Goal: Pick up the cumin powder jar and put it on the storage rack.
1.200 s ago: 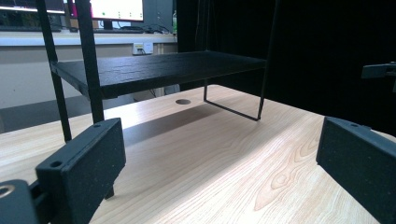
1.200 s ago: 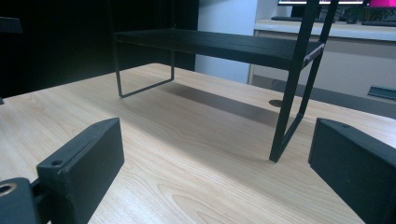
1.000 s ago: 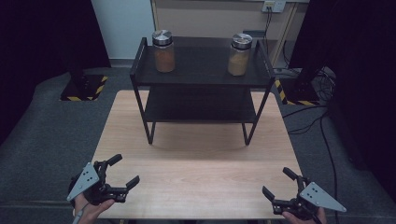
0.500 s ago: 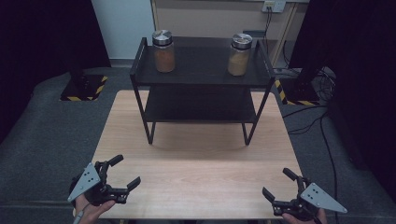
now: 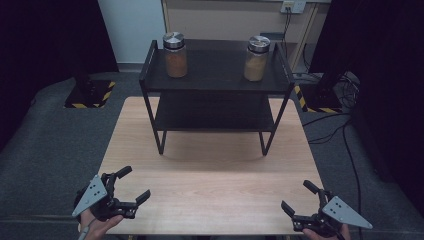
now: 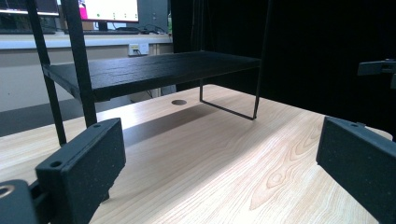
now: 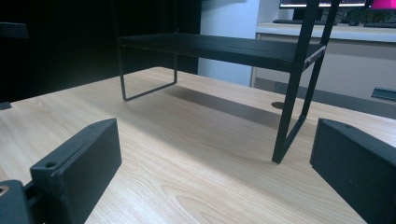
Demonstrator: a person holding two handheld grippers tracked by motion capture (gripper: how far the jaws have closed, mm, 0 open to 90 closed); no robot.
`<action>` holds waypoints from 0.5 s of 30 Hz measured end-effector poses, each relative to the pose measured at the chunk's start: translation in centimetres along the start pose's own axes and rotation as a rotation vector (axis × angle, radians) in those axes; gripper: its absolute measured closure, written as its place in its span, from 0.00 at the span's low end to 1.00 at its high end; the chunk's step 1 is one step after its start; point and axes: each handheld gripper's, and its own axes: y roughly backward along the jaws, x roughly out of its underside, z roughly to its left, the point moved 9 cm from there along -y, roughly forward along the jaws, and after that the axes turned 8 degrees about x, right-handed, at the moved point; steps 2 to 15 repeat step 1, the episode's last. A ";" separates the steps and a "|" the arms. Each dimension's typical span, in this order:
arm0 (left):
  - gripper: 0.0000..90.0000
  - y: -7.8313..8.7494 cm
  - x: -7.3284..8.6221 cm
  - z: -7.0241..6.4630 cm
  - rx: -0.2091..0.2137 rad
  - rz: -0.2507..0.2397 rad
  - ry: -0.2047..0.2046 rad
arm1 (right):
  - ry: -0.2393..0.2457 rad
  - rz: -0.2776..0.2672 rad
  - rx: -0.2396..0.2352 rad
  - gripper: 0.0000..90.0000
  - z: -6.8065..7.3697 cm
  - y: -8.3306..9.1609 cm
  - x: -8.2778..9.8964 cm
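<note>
A light wooden table [image 5: 210, 190] is seen from above, with a black two-level rack [image 5: 215, 85] standing toward its far edge, centred between the left and right edges. Two glass jars with metal lids are carried on the rack's top shelf: the left jar [image 5: 175, 55] near the shelf's far left corner, filled with orange-brown material, and the right jar [image 5: 256, 58] near the far right corner, filled with paler tan material. The jars are kept well apart from each other.

The left gripper [image 5: 131, 185] is held by a hand [image 5: 97, 226] at the near left corner of the table, its jaws spread apart with nothing between them. In the left gripper view, the rack's lower shelf [image 6: 154, 70] and bare table surface are seen beyond the separated jaws.

The right gripper [image 5: 300, 196] is held at the near right corner of the table, its jaws likewise spread apart and empty. In the right gripper view, the lower shelf [image 7: 219, 46] and one rack leg [image 7: 292, 107] are seen past the jaws.

Both grippers are kept well away from the rack and the jars. Cables [image 5: 325, 130] are seen on the grey floor to the right of the table.
</note>
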 end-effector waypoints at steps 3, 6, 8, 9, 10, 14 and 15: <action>0.00 0.0 0.0 0.0 0.000 0.000 0.000 | -0.001 0.000 0.001 0.03 0.0 0.0 0.0; 0.00 0.0 0.0 0.0 0.000 0.000 0.000 | -0.001 0.000 0.001 0.03 0.0 0.0 0.0; 0.00 0.0 0.0 0.0 0.000 0.000 0.000 | -0.001 0.000 0.001 0.03 0.0 0.0 0.0; 0.00 0.0 0.0 0.0 0.000 0.000 0.000 | -0.001 0.000 0.001 0.03 0.0 0.0 0.0; 0.00 0.0 0.0 0.0 0.000 0.000 0.000 | -0.001 0.000 0.001 0.03 0.0 0.0 0.0; 0.00 0.0 0.0 0.0 0.000 0.000 0.000 | -0.001 0.000 0.001 0.03 0.0 0.0 0.0; 0.00 0.0 0.0 0.0 0.000 0.000 0.000 | -0.001 0.000 0.001 0.03 0.0 0.0 0.0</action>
